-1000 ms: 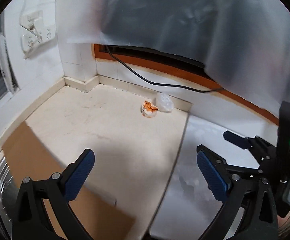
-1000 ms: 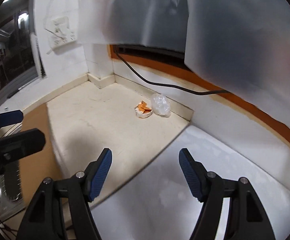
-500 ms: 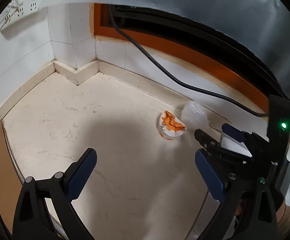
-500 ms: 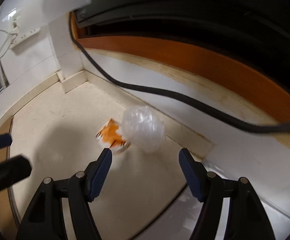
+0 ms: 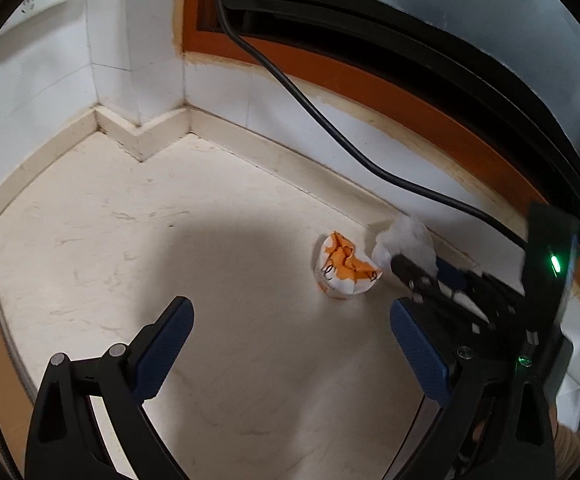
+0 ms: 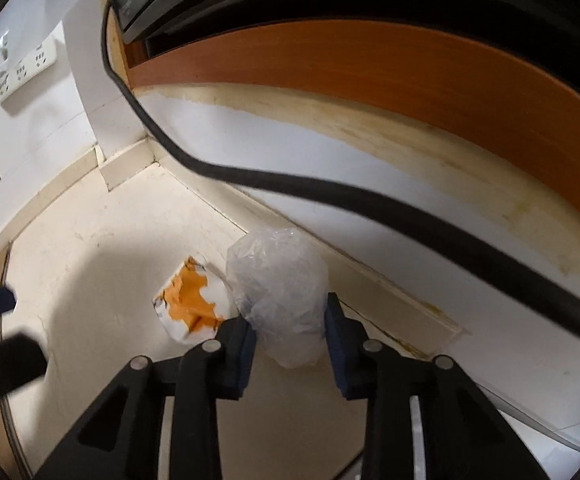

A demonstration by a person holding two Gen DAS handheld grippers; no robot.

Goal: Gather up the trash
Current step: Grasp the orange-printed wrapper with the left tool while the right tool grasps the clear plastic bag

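On cream counter [image 6: 102, 248], right gripper [image 6: 288, 344] closing around plastic wad [image 6: 280, 292]; left gripper [image 5: 293, 344] gapes empty.

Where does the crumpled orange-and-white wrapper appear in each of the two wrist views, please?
Left wrist view: the orange-and-white wrapper lies right of centre on the cream floor, ahead of the open left tongs.
Right wrist view: it lies left of centre, low down, just left of the clear plastic ball.
Shared landmark: the black cable running along the wall.
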